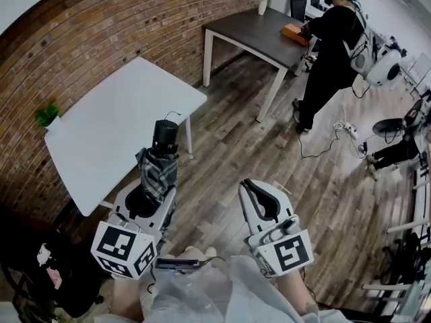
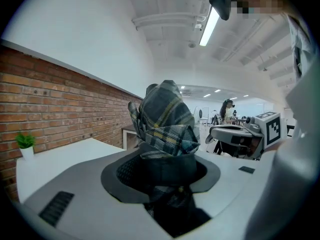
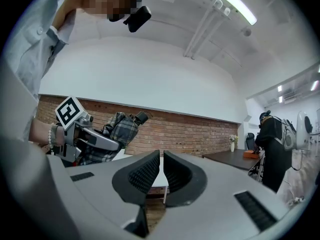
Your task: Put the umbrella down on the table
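Left claw (image 1: pixel 149 200) grips the folded umbrella (image 1: pixel 160 170) beside the white table (image 1: pixel 111 130).

Plaid cloth umbrella (image 1: pixel 159 172), smooth matt table (image 1: pixel 111 126)

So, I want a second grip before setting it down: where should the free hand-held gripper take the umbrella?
Probably the black handle, from the right: it sticks out bare and stiff beyond the left hand-held gripper, which clamps the soft fabric.

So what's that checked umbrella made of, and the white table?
The folded grey-green plaid umbrella looks like thin woven fabric, wrinkling in soft folds; its black end cap seems hard plastic. The white rectangular table looks smooth and matte, maybe laminate.
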A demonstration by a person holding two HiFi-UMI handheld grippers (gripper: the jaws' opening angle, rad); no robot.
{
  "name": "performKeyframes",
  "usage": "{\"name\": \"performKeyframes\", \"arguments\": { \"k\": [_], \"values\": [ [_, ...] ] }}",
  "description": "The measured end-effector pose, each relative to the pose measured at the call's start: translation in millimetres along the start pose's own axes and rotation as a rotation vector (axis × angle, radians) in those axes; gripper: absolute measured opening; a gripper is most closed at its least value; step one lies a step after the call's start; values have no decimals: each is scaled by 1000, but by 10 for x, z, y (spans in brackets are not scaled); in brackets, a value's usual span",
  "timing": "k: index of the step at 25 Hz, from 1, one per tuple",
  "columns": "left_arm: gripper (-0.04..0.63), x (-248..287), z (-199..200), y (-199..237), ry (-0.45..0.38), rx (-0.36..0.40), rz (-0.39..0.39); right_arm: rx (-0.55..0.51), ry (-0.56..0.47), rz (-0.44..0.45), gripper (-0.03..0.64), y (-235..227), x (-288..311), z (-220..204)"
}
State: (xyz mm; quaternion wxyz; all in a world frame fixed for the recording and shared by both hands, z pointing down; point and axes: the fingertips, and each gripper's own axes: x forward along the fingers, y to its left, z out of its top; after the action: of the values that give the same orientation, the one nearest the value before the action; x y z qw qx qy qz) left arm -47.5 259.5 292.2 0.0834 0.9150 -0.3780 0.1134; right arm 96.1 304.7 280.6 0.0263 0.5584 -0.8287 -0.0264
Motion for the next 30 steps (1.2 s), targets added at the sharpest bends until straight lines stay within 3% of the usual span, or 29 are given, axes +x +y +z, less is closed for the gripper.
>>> {"name": "performKeyframes", "arguments": {
  "k": [14,30],
  "values": [
    [207,169,-94,132,-37,-38,10,-10,10,2,54,-116,158,-266],
    [207,1721,560,2055,-7,-2,-51,-7,38,-42,54,-867,2667,-123]
  ]
}}
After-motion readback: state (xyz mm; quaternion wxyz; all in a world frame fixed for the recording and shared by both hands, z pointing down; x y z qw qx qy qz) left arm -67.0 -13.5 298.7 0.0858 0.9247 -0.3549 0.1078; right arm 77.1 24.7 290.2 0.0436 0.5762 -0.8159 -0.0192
